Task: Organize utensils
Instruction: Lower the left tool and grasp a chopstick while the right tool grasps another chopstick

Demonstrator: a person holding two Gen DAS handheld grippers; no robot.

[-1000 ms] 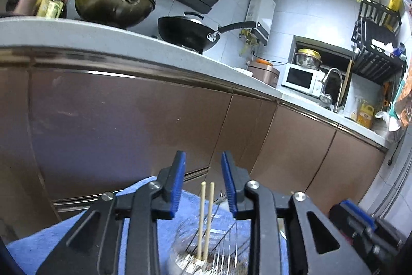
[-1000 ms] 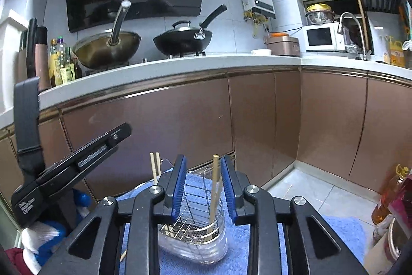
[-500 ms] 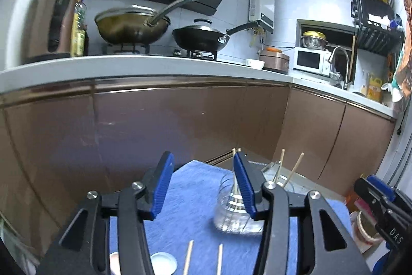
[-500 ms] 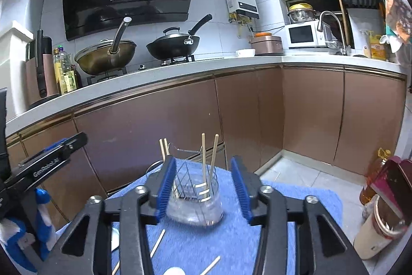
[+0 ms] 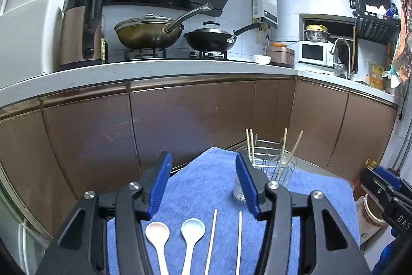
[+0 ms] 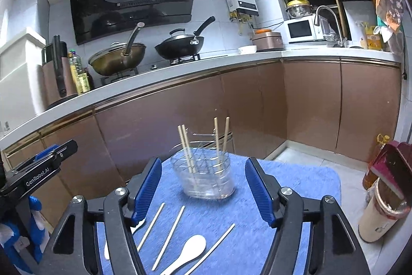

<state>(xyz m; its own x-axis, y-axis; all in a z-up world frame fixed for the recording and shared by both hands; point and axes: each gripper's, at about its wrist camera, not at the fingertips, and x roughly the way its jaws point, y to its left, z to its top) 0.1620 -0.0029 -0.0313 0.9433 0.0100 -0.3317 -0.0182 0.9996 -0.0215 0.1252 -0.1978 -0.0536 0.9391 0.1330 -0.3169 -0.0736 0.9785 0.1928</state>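
**A:** Brown cabinet fronts [image 5: 195, 115] and a pale kitchen counter fill the background; nearer to us is the blue towel [image 5: 206, 179] over the tabletop. What has changed in the last second?

**B:** Both of my tools have pulled back from the clear utensil holder [image 6: 206, 177]; a second ago each was right up against it, with chopsticks between the pads; now it stands well ahead of me on the towel, seen whole from the right wrist.

**A:** And the jaws?

**B:** My left hand-held gripper [image 5: 203, 184] has just been opening and is released, nothing between its blue pads but towel; my right hand-held gripper [image 6: 203, 192] has likewise just been opening and grasps nothing; the holder shows through the gap but lies beyond the fingertips.

**A:** So where are the utensils?

**B:** Four standing chopsticks [image 6: 221, 143] are in the holder, in two pairs, leaning slightly; loose ones remain flat on the towel near me; from the left wrist I see a pink spoon [image 5: 157, 236], a pale blue spoon [image 5: 192, 233] and two loose chopsticks [image 5: 239, 239] side by side; the right wrist shows a third stick as well.

**A:** Meaning?

**B:** I judge one drop-off complete and the job partly done; both tools are free to come back for the spoons and sticks still lying flat.
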